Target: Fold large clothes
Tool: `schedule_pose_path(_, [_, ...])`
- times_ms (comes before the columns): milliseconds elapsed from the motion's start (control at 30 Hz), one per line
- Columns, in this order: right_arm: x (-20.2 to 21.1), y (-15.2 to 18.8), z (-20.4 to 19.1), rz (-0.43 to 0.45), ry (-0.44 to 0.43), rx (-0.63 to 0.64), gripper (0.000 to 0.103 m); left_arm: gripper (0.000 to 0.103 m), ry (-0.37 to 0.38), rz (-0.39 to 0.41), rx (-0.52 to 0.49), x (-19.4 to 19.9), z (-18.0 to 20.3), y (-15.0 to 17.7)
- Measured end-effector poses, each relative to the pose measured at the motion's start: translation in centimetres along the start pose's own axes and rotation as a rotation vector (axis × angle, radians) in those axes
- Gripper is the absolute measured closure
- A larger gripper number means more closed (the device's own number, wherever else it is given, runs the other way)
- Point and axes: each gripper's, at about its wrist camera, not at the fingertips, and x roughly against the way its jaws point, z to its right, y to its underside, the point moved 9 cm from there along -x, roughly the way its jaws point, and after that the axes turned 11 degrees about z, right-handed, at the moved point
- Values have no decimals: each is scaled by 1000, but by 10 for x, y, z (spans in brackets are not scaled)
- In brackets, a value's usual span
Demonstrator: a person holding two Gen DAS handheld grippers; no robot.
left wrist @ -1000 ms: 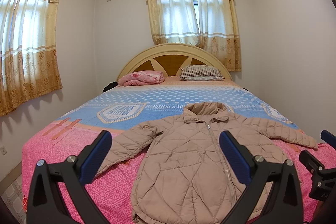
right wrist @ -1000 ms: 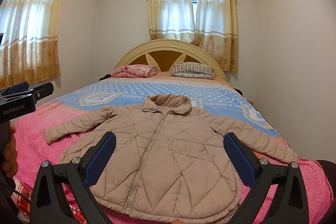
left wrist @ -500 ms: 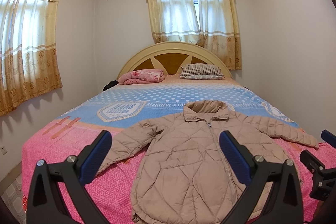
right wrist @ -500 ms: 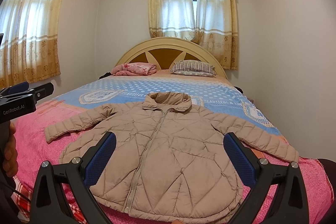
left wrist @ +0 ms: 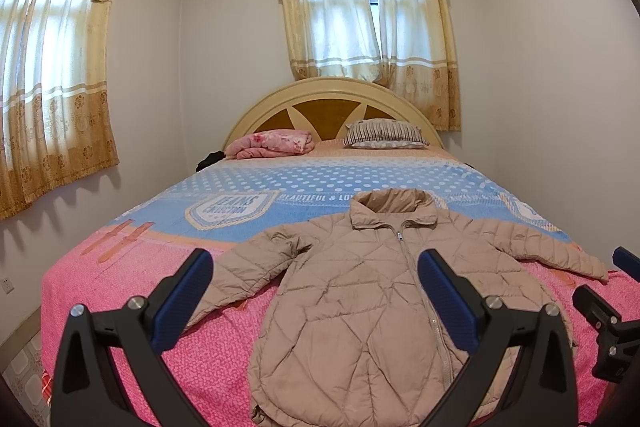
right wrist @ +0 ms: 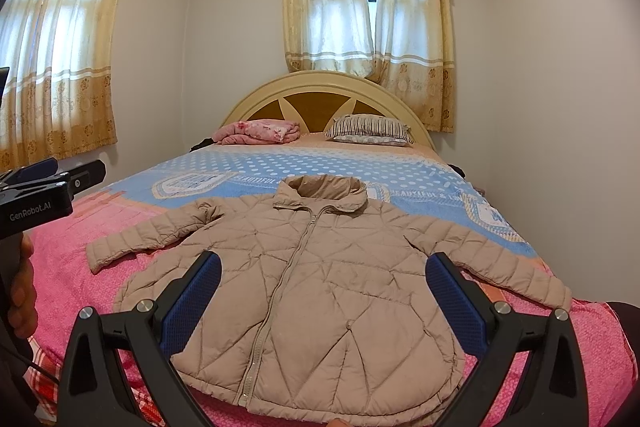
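A beige quilted jacket (left wrist: 360, 291) (right wrist: 320, 275) lies flat on the bed, zipped, collar toward the headboard, both sleeves spread out sideways. My left gripper (left wrist: 314, 279) hovers open above the jacket's left half, nothing between its blue pads. My right gripper (right wrist: 322, 283) is open too, held over the jacket's lower middle, not touching it. In the right wrist view the left gripper's body (right wrist: 40, 195) shows at the left edge with a hand (right wrist: 22, 291) under it. The right gripper's body (left wrist: 612, 315) shows at the right edge of the left wrist view.
The bed (left wrist: 120, 287) has a pink and blue cover. A folded pink blanket (left wrist: 272, 143) and a striped pillow (left wrist: 382, 134) lie by the arched headboard (left wrist: 332, 99). Walls stand close on both sides, with curtained windows (left wrist: 48, 67) left and behind.
Both views have tilted slightly downward and closer; the jacket sits a little lower in each frame. Jacket and gripper openings are unchanged.
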Motion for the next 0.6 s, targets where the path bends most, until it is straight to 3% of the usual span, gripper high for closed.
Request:
schedule_pose_path(200, [-11,10,11,-38,-26,-51,1,0,14,-17,-5,-8,9,7])
schedule_pose_path(333, [-28,29,41,-95,-7,-129,1,0,30,-48,-33,-24,24,25])
schedule_pose_path(600, [-63,83,166,-213,189,-300,1,0,47,-77,-107,-70,56,52])
